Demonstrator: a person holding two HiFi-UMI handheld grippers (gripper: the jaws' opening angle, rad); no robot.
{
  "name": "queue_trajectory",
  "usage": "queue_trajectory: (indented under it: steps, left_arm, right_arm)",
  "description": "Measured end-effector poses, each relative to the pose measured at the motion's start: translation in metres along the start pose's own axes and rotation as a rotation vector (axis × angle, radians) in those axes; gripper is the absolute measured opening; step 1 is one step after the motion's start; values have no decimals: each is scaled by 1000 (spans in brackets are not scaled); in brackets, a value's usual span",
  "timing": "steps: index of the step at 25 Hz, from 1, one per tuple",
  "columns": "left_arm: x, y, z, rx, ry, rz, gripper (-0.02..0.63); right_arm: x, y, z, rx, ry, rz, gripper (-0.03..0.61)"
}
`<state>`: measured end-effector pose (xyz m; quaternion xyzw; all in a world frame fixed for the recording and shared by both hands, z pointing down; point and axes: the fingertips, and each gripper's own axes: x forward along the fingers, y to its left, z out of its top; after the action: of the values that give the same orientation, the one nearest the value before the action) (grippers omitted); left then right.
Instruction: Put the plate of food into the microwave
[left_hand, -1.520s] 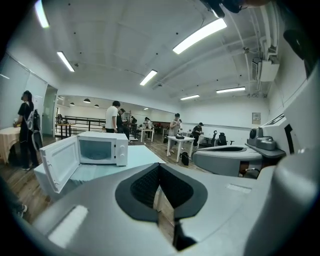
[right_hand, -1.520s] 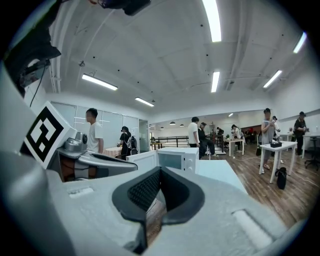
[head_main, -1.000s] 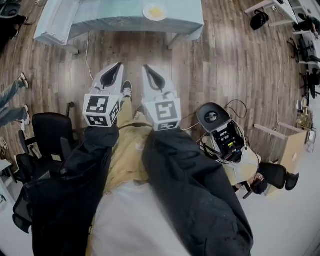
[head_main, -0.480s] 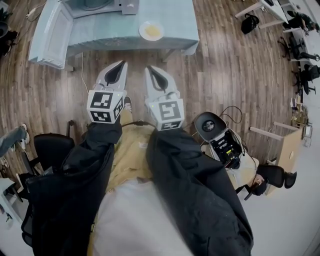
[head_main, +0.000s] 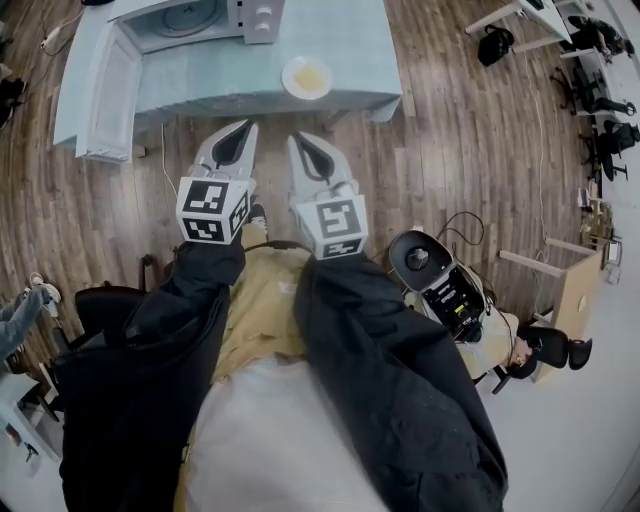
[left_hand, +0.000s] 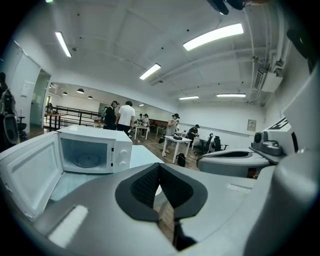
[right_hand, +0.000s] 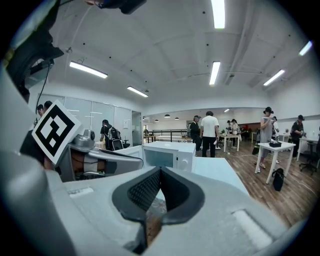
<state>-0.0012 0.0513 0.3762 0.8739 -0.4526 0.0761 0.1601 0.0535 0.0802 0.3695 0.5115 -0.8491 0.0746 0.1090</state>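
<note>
Nearest, the person's dark sleeves (head_main: 340, 330) reach forward over the wooden floor (head_main: 450, 130), each hand carrying a claw. The left gripper (head_main: 240, 128) and the right gripper (head_main: 297, 138) are held side by side, close together but apart, both aimed at the table (head_main: 350, 40) ahead. Each gripper's own view shows its jaws closed tip to tip with nothing between them. A black office chair (head_main: 105, 300) stands on the floor to the near left. Farther on, the plate of food (head_main: 307, 77) sits on the table near its front edge, just beyond the right gripper's tips and untouched. At the far left of the table stands the white microwave (head_main: 190, 15), its door (head_main: 105, 90) swung wide open to the left and its cavity showing the turntable; the plate lies to its right, outside it.
</note>
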Motion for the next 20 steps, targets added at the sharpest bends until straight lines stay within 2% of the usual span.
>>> queue_trajectory:
  steps: [10,20]
  left_arm:
    - [10,31,0,-15,10,11,-3]
    - [21,56,-8,-58,30,60,-3]
  right_arm:
    - [33,7,-1,27,25,25,-2]
    - [56,1,-15,41,73,54,-2]
